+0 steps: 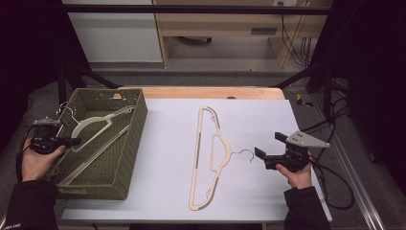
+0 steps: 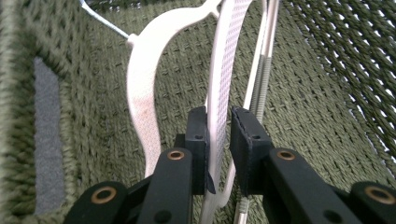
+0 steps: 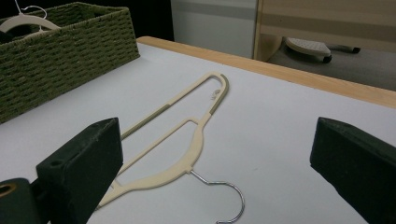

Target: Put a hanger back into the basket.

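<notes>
At left of the high view, a green woven basket (image 1: 119, 158) on the white surface (image 1: 268, 124) holds a pale hanger (image 1: 93, 125); the left gripper (image 2: 218, 135) fingers bracket its arm, slightly parted, one pad touching. At centre a second hanger (image 1: 213, 153) lies flat, with the right gripper (image 1: 261, 154) fingers wide apart near its hook.

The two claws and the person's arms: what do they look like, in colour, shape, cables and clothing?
Both are black tools. The left claw has two flat black fingers on arms with brass-coloured rivets. The right claw carries a grey three-cornered plate on top, and its pads are blocky and dark. Black cables trail from it. The person wears dark long sleeves.
</notes>
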The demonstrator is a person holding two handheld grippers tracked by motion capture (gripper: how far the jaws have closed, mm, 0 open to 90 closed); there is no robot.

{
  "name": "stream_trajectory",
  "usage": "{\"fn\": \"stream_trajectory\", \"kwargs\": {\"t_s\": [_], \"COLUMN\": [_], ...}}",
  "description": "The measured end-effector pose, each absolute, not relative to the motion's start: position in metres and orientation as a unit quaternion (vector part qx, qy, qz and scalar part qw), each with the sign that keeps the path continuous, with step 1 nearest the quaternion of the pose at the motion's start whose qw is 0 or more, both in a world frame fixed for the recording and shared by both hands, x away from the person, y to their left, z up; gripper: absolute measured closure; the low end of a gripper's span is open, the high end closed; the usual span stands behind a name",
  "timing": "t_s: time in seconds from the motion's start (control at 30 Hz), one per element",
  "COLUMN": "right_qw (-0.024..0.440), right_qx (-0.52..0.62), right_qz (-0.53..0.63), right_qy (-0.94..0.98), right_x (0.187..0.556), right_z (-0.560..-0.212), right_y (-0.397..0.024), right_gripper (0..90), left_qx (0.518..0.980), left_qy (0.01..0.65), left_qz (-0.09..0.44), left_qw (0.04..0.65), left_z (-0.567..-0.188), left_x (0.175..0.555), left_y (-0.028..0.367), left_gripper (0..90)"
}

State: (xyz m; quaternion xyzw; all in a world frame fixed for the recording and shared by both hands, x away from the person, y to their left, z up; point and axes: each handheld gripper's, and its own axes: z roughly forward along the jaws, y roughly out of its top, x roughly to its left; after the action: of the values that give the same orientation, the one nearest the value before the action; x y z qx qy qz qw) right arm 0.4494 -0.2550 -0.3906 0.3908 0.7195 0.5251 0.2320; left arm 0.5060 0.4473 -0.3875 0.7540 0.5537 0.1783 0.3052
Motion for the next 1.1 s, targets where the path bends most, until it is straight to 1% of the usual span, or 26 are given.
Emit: {"fn": "stream_trajectory", "kwargs": {"t_s": [0.1,0.3,0.4,0.6,0.77,0.87,1.1], "right_qw": [0.232,0.232,0.233,0.234,0.235,0.235,0.241], "right_qx": [0.391,0.390,0.389,0.386,0.391,0.391,0.391], "right_qz": [0.523,0.521,0.520,0.519,0.521,0.523,0.525], "right_qy": [0.720,0.723,0.724,0.726,0.721,0.720,0.717], "right_x": [0.450,0.450,0.450,0.450,0.449,0.449,0.448], "right_z": [-0.391,-0.391,-0.392,-0.392,-0.391,-0.391,-0.391], "right_y": [-0.255,-0.255,-0.254,-0.255,-0.255,-0.255,-0.255], "right_gripper": [3.1,3.1,3.1,3.1,3.0,2.6,2.4], "left_qx": [0.754,0.743,0.736,0.734,0.728,0.724,0.719], "left_qy": [0.566,0.584,0.592,0.588,0.565,0.545,0.488], "left_qz": [0.184,0.190,0.192,0.206,0.233,0.245,0.268], "left_qw": [0.278,0.266,0.266,0.271,0.310,0.346,0.416], "left_z": [-0.389,-0.391,-0.389,-0.380,-0.363,-0.352,-0.334], "left_x": [0.508,0.509,0.506,0.499,0.488,0.479,0.460], "left_y": [0.448,0.450,0.451,0.450,0.439,0.429,0.395], "left_gripper": [66.6,56.7,53.7,52.1,51.0,48.6,37.9]}}
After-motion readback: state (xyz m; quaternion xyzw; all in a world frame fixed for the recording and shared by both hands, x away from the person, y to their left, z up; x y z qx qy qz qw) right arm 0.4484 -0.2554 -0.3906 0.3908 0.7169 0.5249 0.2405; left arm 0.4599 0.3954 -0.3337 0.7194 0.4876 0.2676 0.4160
